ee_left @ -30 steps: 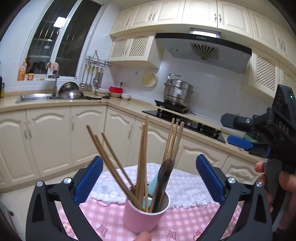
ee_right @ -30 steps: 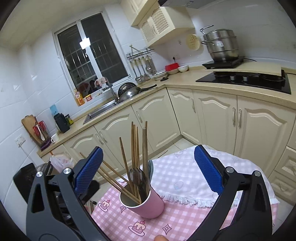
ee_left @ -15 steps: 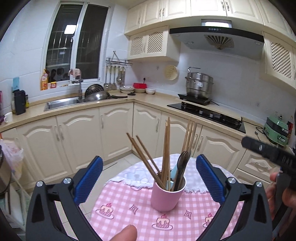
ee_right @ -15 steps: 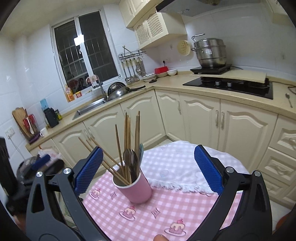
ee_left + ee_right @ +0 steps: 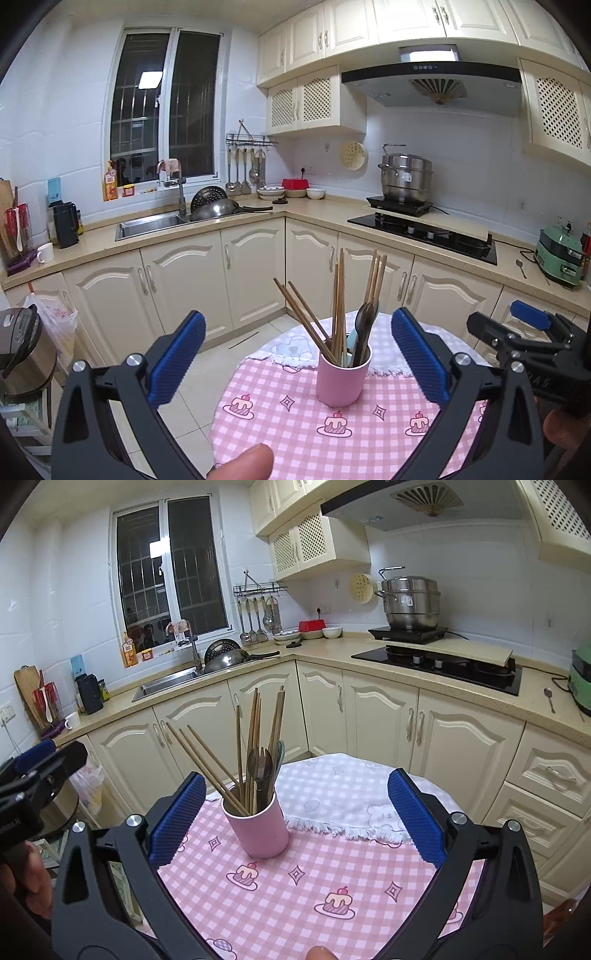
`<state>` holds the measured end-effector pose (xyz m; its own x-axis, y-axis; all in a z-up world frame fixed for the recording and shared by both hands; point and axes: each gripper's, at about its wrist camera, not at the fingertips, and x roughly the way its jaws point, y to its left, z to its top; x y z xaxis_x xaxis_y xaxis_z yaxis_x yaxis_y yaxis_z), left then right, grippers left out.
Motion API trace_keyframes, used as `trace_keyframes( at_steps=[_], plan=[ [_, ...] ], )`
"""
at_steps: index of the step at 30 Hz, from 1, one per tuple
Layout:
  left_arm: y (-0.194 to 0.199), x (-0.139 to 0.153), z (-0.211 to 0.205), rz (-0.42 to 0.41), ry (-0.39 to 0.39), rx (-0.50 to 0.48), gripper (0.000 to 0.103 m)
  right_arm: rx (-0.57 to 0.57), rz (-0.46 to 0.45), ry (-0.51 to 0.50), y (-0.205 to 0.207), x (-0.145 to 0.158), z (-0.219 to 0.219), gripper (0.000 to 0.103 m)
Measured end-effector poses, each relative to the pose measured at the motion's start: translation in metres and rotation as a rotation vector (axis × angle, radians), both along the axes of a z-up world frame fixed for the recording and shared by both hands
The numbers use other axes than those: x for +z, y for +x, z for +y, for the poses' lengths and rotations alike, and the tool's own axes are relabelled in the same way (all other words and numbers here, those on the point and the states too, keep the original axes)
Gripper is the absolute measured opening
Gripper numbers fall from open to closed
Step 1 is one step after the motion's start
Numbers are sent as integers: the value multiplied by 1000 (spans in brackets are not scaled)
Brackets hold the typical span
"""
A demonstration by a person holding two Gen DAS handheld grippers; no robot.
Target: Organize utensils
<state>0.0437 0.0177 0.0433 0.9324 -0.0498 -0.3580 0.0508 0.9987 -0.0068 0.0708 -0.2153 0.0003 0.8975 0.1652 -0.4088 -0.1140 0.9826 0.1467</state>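
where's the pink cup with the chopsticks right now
The pink cup stands upright on the pink checked tablecloth, just in front of the white towel. In the left wrist view it sits near centre; neither open tool touches it.

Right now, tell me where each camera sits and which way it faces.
Left wrist: on the left hand-held gripper, facing the pink cup and kitchen counters; its open blue pads and a fingertip show.
Right wrist: on the right hand-held gripper, facing the same cup from its right; open pads show.
Shared: cup, checked tablecloth, each other's gripper.
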Motion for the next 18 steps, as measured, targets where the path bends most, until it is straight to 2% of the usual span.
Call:
trace_keyframes(
  at_steps=[18],
  plan=[
    [-18,0,13,-6,-32,40,99,-2,-38,-40,-20,10,15,97]
  ],
)
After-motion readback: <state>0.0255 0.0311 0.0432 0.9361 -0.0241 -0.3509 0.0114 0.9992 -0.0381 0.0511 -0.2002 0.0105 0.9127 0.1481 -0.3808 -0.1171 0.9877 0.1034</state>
